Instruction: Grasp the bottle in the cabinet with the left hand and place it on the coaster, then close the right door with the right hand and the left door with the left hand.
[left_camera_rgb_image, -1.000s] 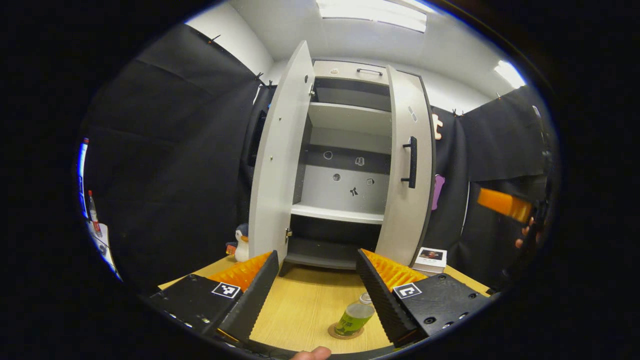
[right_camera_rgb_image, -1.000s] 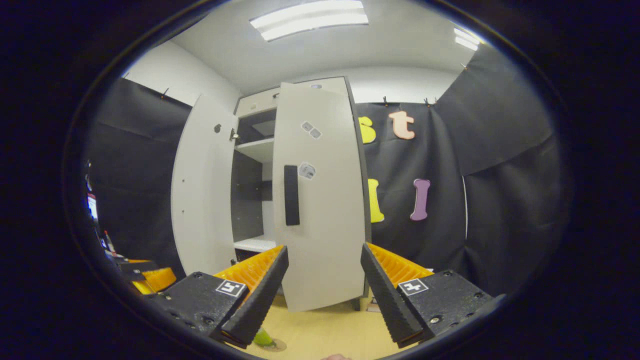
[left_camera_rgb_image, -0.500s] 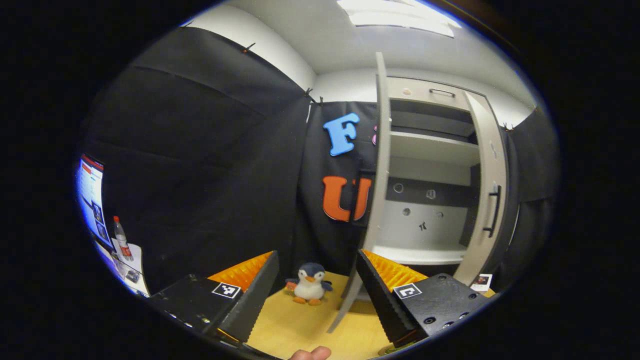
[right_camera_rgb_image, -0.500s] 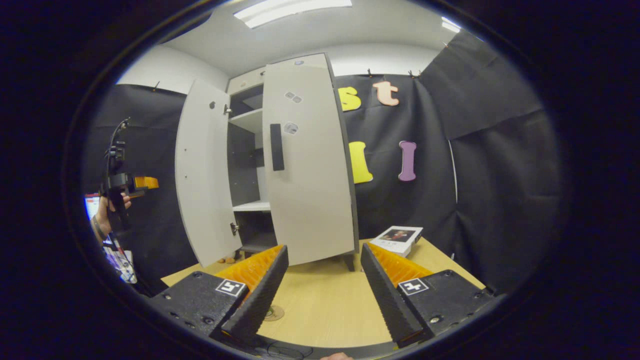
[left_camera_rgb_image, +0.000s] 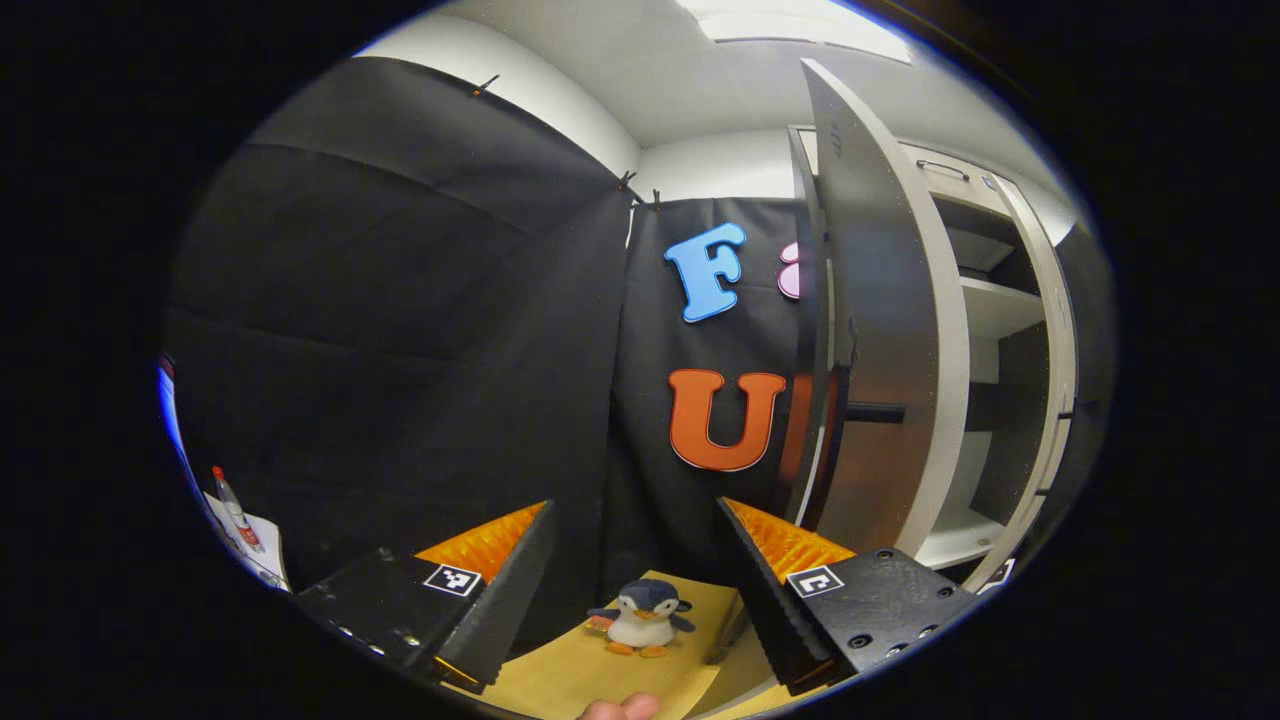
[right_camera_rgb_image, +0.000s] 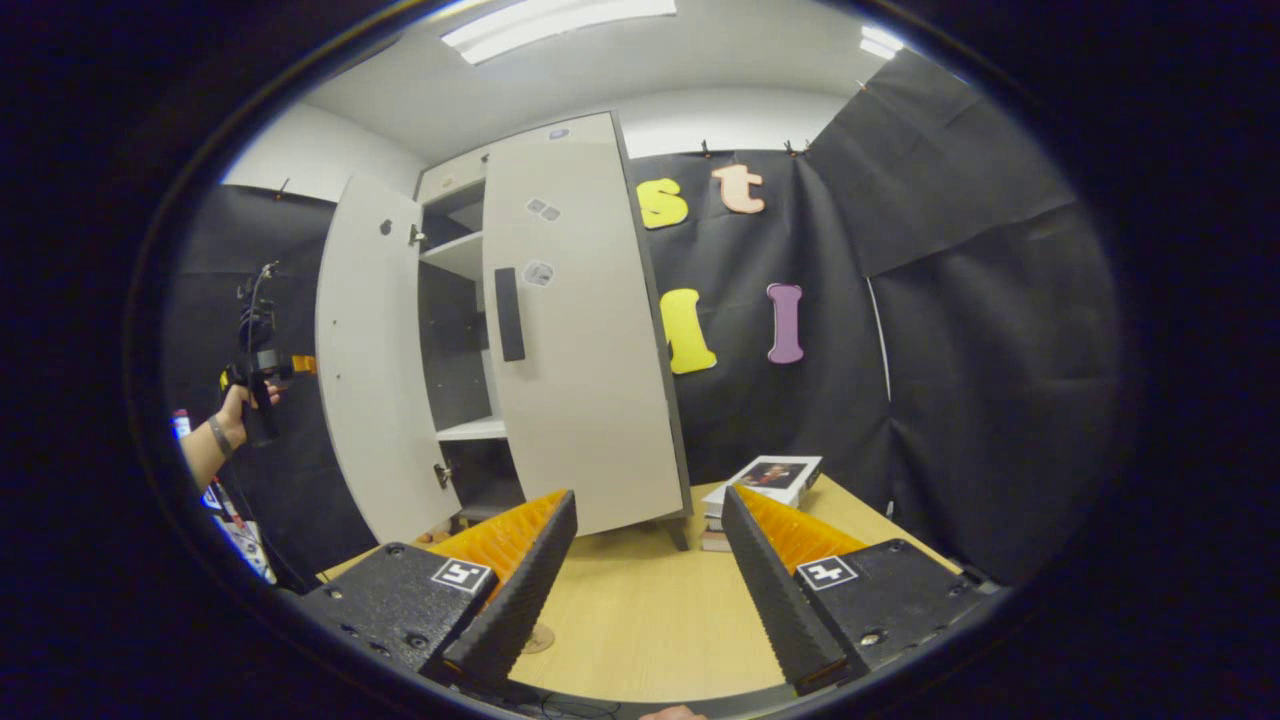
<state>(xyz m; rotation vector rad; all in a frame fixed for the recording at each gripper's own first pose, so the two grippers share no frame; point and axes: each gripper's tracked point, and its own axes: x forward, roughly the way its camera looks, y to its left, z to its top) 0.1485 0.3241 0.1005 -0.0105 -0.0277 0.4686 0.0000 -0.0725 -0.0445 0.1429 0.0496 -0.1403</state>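
In the left gripper view my left gripper (left_camera_rgb_image: 633, 512) is open and holds nothing. It faces the outer side of the cabinet's left door (left_camera_rgb_image: 880, 330), whose dark handle (left_camera_rgb_image: 876, 412) sticks out just beyond my right finger. The shelves (left_camera_rgb_image: 1000, 305) show past the door's edge. In the right gripper view my right gripper (right_camera_rgb_image: 648, 498) is open and empty, some way back from the right door (right_camera_rgb_image: 580, 360), which is swung most of the way across the opening. The left door (right_camera_rgb_image: 370, 360) stands wide open. An edge of the coaster (right_camera_rgb_image: 541, 638) peeks out beside my left finger.
A penguin toy (left_camera_rgb_image: 640, 618) sits on the wooden table (left_camera_rgb_image: 590, 675) by the left door's foot. A stack of books (right_camera_rgb_image: 765, 478) lies right of the cabinet. A hand holds the left gripper (right_camera_rgb_image: 262, 372) at the far left, beyond the open door.
The left gripper has swung left, away from the bottle on the coaster, round to the outside of the left door. The right gripper has drawn back from the right door.
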